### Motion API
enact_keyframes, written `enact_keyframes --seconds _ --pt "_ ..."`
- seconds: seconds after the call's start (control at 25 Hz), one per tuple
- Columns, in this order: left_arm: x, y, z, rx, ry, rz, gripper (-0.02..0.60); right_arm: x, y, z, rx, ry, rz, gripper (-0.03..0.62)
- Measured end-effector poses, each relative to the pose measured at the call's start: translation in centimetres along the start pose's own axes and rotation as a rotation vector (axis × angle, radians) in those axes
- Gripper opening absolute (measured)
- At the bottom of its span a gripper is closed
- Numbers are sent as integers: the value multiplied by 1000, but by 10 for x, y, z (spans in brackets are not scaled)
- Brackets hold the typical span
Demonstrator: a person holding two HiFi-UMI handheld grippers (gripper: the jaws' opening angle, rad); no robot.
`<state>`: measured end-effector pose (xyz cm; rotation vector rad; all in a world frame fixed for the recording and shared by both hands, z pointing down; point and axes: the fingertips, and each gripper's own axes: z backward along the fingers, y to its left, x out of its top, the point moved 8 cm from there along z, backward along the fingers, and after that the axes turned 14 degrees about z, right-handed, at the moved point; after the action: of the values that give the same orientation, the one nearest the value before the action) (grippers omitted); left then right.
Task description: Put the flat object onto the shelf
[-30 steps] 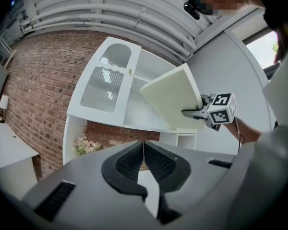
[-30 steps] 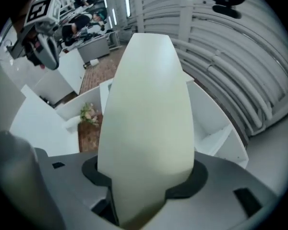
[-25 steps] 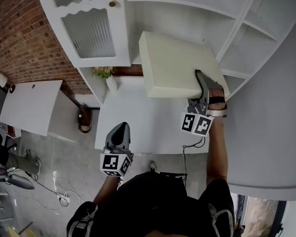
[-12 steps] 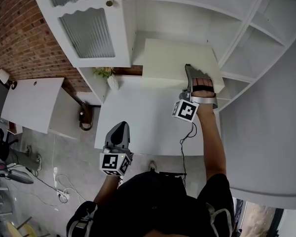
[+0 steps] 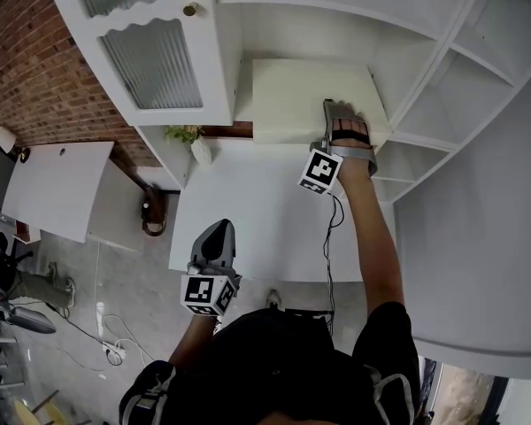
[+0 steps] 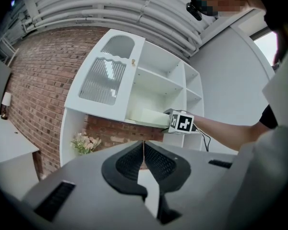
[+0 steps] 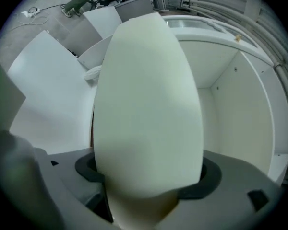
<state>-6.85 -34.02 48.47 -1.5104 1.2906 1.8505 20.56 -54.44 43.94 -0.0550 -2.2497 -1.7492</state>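
Moved deeper: flat slab [image 5: 305,96] lies on shelf [image 5: 244,104]; right claw [image 5: 336,113] opening around near edge; left claw [image 5: 217,233] jaws together.

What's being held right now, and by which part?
On the right gripper, the fingers are opening around the front edge of the flat board, which lies on the shelf: a hold being released; left gripper shut, empty.

The flat object [image 5: 292,100] is a plain, pale cream slab. It lies flat on the white shelf [image 5: 244,91], its near edge at the shelf's front.
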Motion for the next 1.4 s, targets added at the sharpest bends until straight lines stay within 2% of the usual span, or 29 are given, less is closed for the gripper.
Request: enact_keyframes --seconds 0.28,0.52,0.76,0.92,1.08,1.28,1.4 --pt "-2 3 -6 3 11 7 15 10 -9 -30 83 47 3 399" --pt "-2 6 -8 13 13 9 15 16 -14 -56 127 59 -20 424" --pt "-3 10 -10 22 12 4 15 20 -17 -63 162 70 3 445" --pt "-4 3 -5 12 3 2 15 21 -17 -63 148 48 4 453" --pt "-9 -3 10 2 13 -3 15 18 -16 -55 96 40 -20 459" --pt "-4 1 35 24 -1 -1 15 16 -20 -32 81 56 -29 459" --pt "-2 2 57 30 -9 9 15 12 -20 -12 36 81 -41 457"
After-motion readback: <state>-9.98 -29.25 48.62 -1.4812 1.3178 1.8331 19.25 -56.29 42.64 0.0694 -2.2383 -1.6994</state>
